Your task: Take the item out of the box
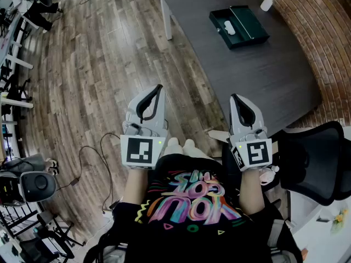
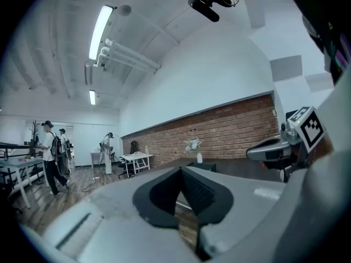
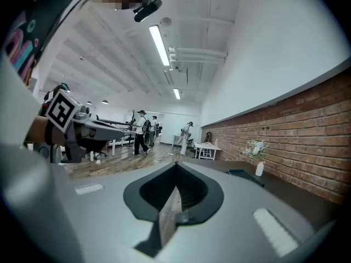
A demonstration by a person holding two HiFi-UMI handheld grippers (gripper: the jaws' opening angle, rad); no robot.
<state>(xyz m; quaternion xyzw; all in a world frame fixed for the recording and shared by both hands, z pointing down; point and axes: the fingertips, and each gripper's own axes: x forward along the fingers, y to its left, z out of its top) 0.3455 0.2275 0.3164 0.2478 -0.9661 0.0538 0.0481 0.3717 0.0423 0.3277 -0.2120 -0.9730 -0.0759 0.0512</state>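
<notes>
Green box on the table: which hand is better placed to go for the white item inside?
Probably right. The right tool points toward the green box holding the white item; the left tool hangs over floor, farther off.

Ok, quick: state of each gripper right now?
Left gripper: closed, holding nothing.
Right gripper: closed, holding nothing.
</notes>
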